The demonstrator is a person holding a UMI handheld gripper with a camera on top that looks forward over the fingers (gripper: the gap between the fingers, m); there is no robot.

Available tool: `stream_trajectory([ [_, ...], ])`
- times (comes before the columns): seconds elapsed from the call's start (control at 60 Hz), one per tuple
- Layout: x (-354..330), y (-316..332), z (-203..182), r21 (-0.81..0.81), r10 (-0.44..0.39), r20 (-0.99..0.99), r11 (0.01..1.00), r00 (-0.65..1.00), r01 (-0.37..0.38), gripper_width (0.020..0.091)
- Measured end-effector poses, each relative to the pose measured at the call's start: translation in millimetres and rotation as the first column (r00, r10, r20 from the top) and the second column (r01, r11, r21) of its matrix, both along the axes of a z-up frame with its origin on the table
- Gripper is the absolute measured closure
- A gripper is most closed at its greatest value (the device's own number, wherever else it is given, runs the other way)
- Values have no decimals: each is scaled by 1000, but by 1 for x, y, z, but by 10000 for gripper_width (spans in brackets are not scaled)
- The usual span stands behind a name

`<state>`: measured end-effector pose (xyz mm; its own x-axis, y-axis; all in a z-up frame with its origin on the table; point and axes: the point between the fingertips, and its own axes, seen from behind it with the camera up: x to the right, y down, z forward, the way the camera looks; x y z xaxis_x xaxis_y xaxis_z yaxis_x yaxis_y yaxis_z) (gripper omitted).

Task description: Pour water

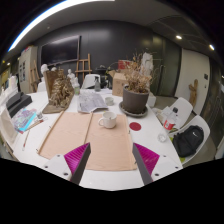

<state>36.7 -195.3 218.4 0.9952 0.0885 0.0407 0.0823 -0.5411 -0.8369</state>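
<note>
My gripper (111,160) is open, its two fingers with magenta pads (75,155) spread wide above the near end of a tan placemat (110,145); nothing is between them. Beyond the fingers a white cup (108,120) stands on the white round table (150,140). Further back lies a pale crumpled cloth or bag (95,100). I cannot make out a bottle or kettle for certain.
A second tan placemat (65,130) lies left of the first. A dark pot with dried plants (135,95) stands at the right, a red coaster (135,126) before it. A dried bouquet (62,92) is at the left; books (25,120) sit near the left rim. Chairs surround the table.
</note>
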Motion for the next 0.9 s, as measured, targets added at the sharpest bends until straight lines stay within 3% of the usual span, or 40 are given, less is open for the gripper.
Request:
stream_trajectory([
  [0.233,89,24,-12,-12,-128,20,992,992,128,248],
  [0.383,154,42,-29,-17,-165,31,986,986,166,248],
  [0.667,272,105,-86,-6,-161,20,987,987,161,245],
  [0.9,320,187,-131,69,-101,-33,992,994,103,246],
])
